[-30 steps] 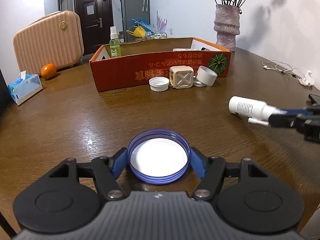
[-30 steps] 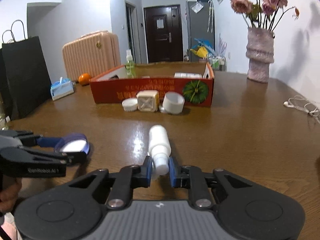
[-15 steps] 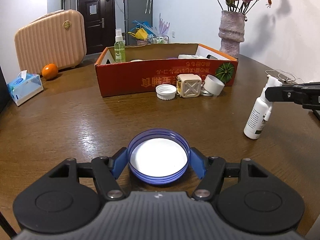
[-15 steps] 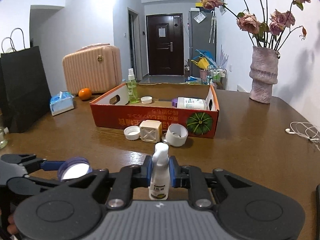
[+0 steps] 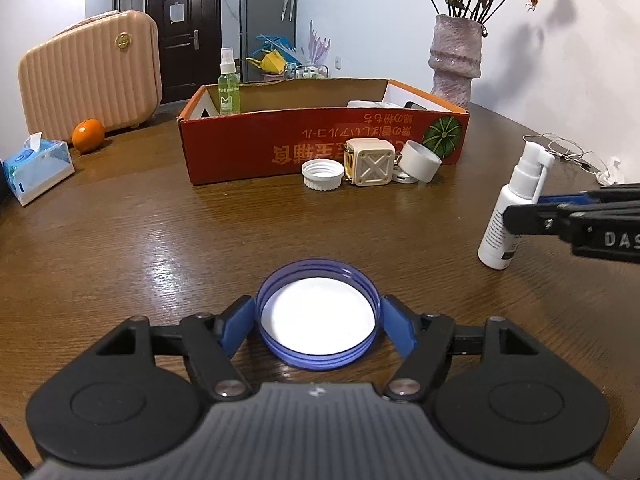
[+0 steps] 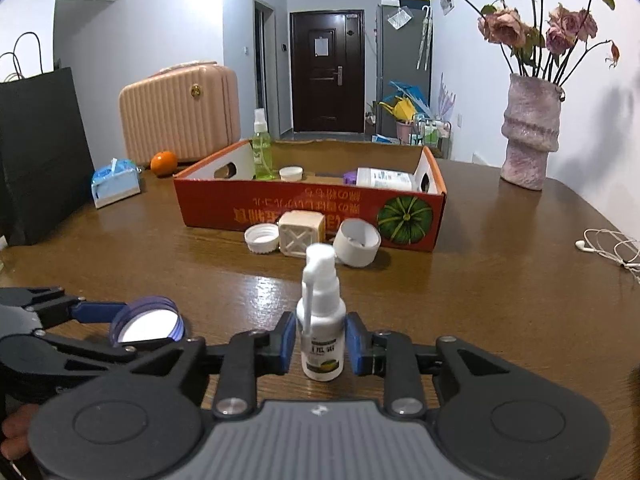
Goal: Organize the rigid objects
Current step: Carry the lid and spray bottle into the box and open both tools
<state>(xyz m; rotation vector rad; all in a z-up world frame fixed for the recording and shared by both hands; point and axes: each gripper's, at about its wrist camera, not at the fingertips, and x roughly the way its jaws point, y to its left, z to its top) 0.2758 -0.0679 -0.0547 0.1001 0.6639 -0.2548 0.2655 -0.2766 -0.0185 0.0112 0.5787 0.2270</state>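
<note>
My left gripper point(image 5: 318, 326) is shut on a blue-rimmed lid point(image 5: 317, 324), held flat just above the wooden table; it also shows in the right wrist view point(image 6: 146, 322). My right gripper point(image 6: 321, 342) stands around a small white spray bottle point(image 6: 322, 322) that is upright on the table; the pads sit slightly apart from its sides, so it is open. The bottle also shows in the left wrist view point(image 5: 514, 210). A red cardboard box point(image 6: 312, 208) stands beyond, holding a green spray bottle point(image 6: 262, 148) and a white bottle point(image 6: 384, 179).
In front of the box lie a white cap point(image 6: 262, 239), a cream cube point(image 6: 301, 233) and a white cup point(image 6: 357, 242). A vase point(image 6: 530, 132) stands at right, earphones point(image 6: 612, 248) near the right edge. A tissue pack point(image 6: 116, 184), an orange point(image 6: 163, 163), a suitcase and a black bag are at left.
The right gripper turned the white spray bottle from lying to upright, set it on the table and opened its fingers. The left gripper still holds the lid, raised a little.
</note>
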